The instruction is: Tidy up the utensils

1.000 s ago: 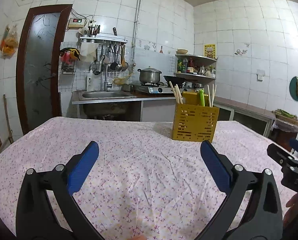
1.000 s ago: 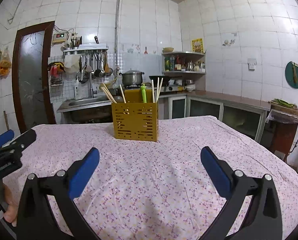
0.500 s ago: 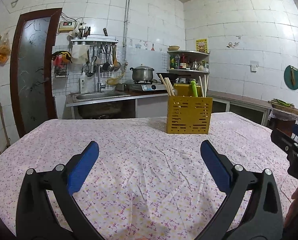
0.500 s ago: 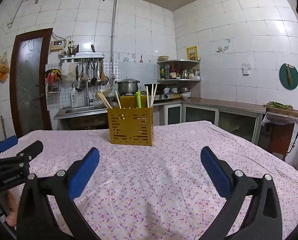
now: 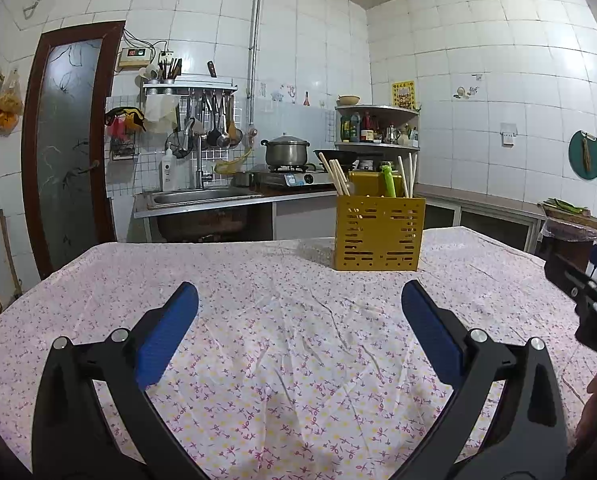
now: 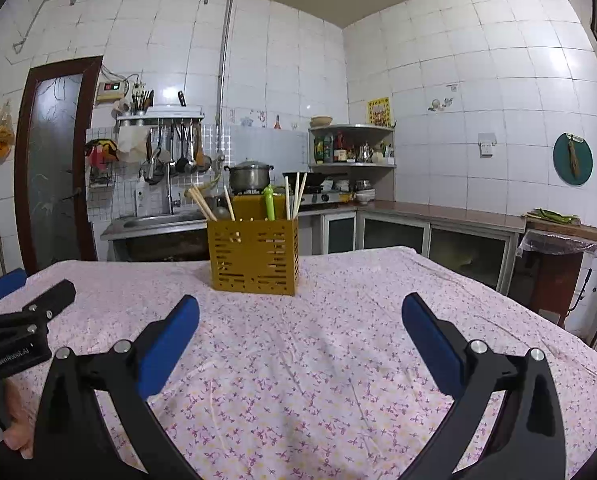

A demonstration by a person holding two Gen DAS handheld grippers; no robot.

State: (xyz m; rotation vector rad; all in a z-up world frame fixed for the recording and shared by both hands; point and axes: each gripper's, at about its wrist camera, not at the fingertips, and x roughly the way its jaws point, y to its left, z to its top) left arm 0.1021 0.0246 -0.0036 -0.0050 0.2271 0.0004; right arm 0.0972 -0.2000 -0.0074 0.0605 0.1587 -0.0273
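A yellow slotted utensil holder point(image 5: 379, 233) stands upright toward the far side of the desk point(image 5: 282, 320), on a flowered pink-and-white cloth; in the right wrist view the same holder point(image 6: 253, 256) sits almost straight ahead, while in the left wrist view it lies ahead and to the right; wooden chopsticks point(image 5: 337, 178) lean out of its left part, a green-handled utensil point(image 5: 389, 181) rises near the middle, and two more pale sticks point(image 5: 407, 176) stand close to upright at its right; which inner compartment each one occupies cannot be told from here; the cloth around the holder is wrinkled and carries nothing else in view.

The left claw point(image 5: 299, 314) hangs above the near part of the desk with its blue-padded fingers point(image 5: 165, 334) spread wide and nothing between them; the right claw point(image 6: 300, 314) is likewise spread wide and holds nothing, well short of the holder; each claw shows at the edge of the other's view, the two side by side and apart.

Beyond the desk, a steel sink point(image 5: 200, 196) sits under a rack of hanging ladles point(image 5: 214, 124); a lidded pot point(image 5: 285, 151) rests on a stove beside it; a corner shelf point(image 5: 376, 128) carries bottles; a dark-framed door point(image 5: 64, 148) stands at the left; a round green board point(image 5: 585, 155) hangs on the right wall.
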